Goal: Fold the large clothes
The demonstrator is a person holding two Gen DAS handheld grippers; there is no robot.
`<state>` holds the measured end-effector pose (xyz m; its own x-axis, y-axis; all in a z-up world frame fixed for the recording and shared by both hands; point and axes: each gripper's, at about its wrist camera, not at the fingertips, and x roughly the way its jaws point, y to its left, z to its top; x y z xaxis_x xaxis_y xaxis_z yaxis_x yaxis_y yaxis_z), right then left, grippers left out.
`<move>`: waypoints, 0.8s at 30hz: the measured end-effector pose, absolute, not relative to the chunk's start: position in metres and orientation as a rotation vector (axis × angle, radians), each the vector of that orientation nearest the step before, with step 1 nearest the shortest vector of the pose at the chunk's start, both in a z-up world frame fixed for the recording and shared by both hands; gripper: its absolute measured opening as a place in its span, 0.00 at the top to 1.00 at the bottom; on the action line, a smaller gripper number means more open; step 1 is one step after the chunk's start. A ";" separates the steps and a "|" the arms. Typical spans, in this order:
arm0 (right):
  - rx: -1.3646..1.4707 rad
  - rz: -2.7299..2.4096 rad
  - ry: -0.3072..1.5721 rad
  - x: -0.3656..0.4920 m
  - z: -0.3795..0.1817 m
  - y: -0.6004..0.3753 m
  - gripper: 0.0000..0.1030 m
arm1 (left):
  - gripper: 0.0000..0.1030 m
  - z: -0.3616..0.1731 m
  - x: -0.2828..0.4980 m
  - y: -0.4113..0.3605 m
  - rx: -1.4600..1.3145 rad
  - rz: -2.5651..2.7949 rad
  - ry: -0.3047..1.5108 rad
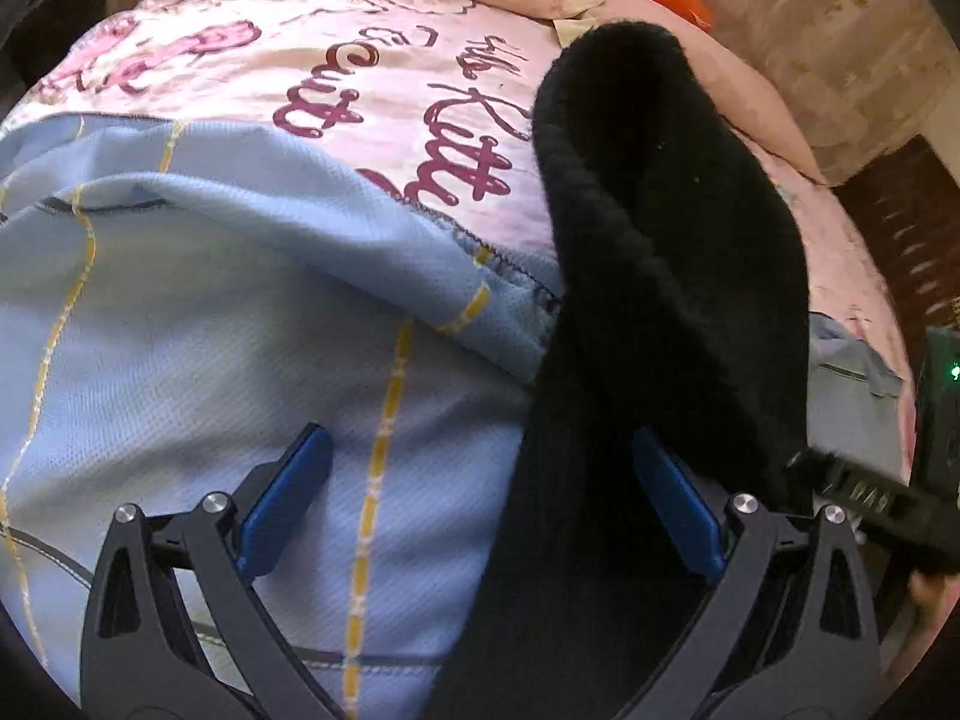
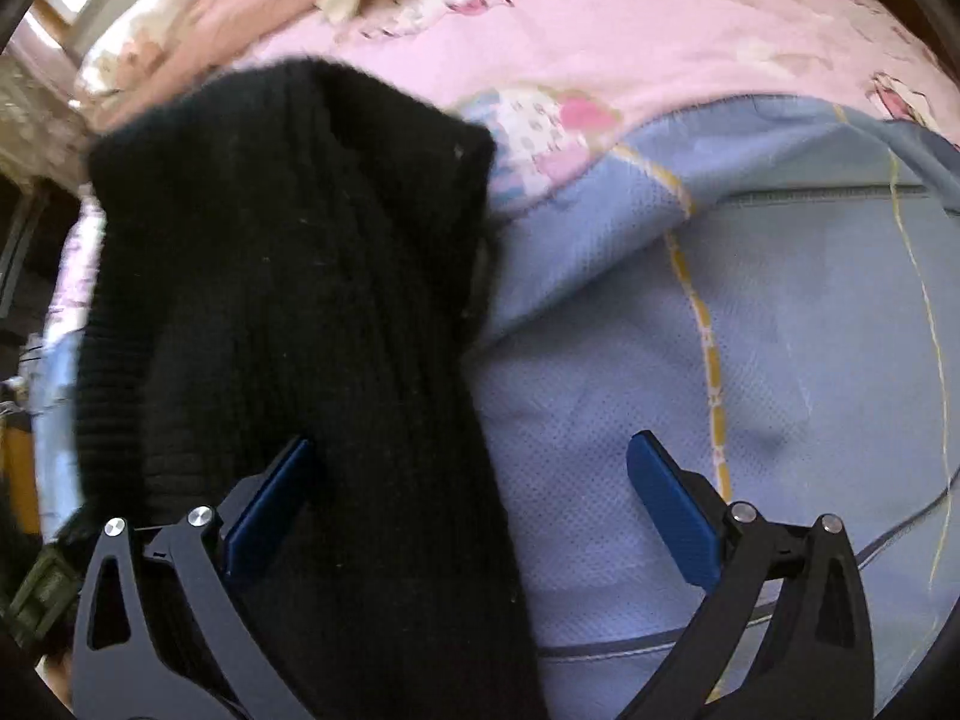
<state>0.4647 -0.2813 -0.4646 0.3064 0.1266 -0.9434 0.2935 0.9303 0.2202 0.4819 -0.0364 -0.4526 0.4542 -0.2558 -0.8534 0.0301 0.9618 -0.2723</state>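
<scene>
Both tools wide, left tool (image 1: 480, 492) and right tool (image 2: 471, 501) gripping nothing; black knit garment (image 2: 288, 276) draped over blue checked cloth (image 1: 198, 324) mid-bed (image 2: 660, 18); best pinched at matching hem corners, lifted evenly, folded flat.

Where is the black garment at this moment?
The black garment lies on the blue shirt spread over the pink bedcover. It is right of centre in the left wrist view and left of centre in the right wrist view.
</scene>
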 end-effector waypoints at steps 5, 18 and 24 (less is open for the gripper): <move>0.208 -0.026 1.193 0.461 -0.438 -0.241 0.70 | 0.91 -0.449 0.472 -0.075 -0.020 -0.191 1.036; 0.145 0.168 0.993 0.319 -0.313 -0.243 0.83 | 0.93 -0.343 0.344 -0.042 -0.239 -0.408 0.827; 0.163 0.213 1.038 0.243 -0.311 -0.242 0.83 | 0.93 -0.332 0.296 -0.024 -0.229 -0.413 0.822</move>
